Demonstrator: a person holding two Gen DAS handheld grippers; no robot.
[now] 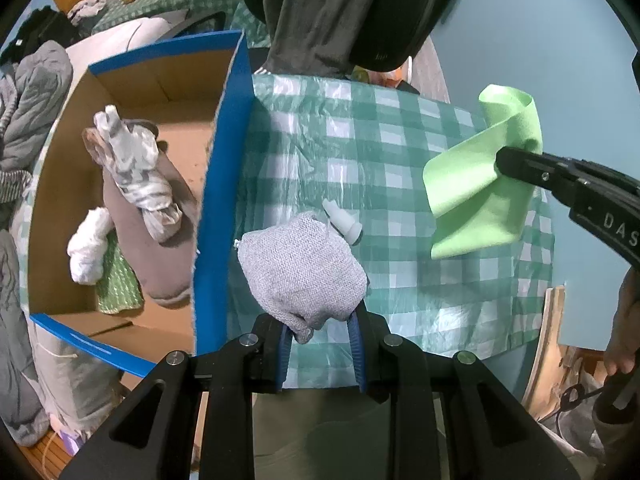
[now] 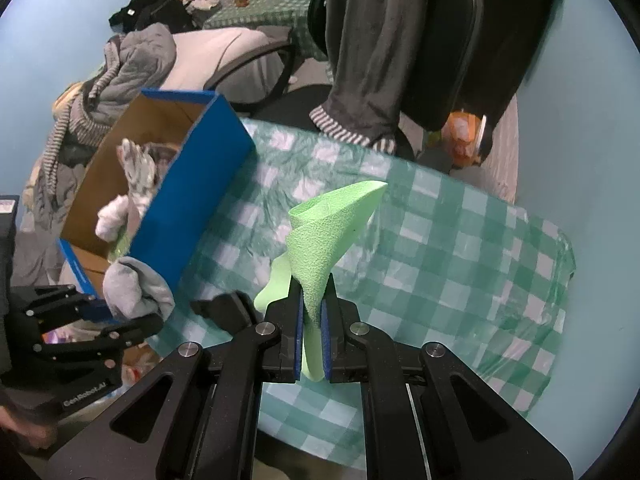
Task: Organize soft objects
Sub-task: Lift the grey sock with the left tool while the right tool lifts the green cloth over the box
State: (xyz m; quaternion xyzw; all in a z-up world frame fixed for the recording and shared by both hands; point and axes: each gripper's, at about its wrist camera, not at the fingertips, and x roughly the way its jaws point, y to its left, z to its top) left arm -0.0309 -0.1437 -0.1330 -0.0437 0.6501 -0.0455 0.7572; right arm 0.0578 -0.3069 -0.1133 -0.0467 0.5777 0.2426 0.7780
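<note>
Above the checked table [image 1: 420, 128]: left gripper [image 1: 320, 332], jaws clamped on a grey knit [image 1: 300, 268]; right gripper [image 2: 312, 312], jaws pinched tight on a green cloth [image 2: 332, 232]. Both hang clear, probably bound for the box [image 1: 224, 160] already holding soft items.

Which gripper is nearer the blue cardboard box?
Left. The left gripper, fingers shut on the grey knit cloth, hangs right beside the blue cardboard box. The right gripper, holding the green cloth, is farther out over the checked table.

Left hand-held gripper [image 1: 320, 332] clamped; right hand-held gripper [image 2: 312, 320] clamped
</note>
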